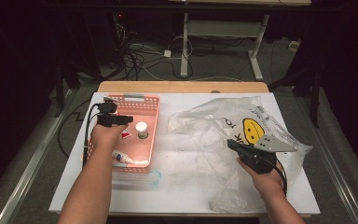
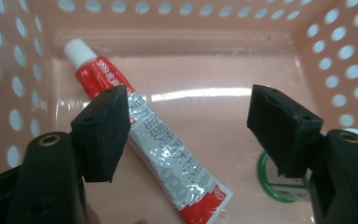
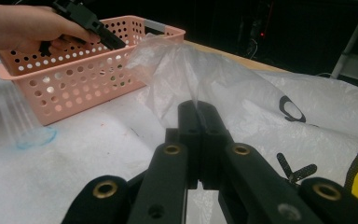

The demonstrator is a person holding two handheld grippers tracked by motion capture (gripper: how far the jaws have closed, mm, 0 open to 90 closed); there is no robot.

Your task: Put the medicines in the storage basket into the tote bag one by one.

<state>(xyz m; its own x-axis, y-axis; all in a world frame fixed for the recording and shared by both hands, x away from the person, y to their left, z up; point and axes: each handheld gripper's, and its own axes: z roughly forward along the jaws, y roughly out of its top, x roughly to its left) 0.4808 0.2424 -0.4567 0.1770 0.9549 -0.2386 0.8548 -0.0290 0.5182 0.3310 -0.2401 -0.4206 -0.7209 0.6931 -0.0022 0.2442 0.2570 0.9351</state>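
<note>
1. One pink perforated basket [image 1: 151, 105].
2. Two tubes: a red-and-silver glue tube [image 2: 168, 156] and a white tube [image 1: 123, 158].
3. One small green-rimmed jar [image 1: 142, 130].
4. One clear plastic bag [image 1: 205, 119], smiley print.
5. Two grippers: left gripper [image 2: 189, 126], right gripper [image 3: 199, 112].

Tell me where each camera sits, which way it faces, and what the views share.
High view: above the person's side, looking forward and down on the table; both forearms, left gripper and right gripper show.
Left gripper view: on that gripper, looking down into the pink basket at a red tube; its own open jaws show.
Right gripper view: looking level along shut jaws pinching the plastic bag; the left hand shows.
Shared: all three show the basket.
</note>
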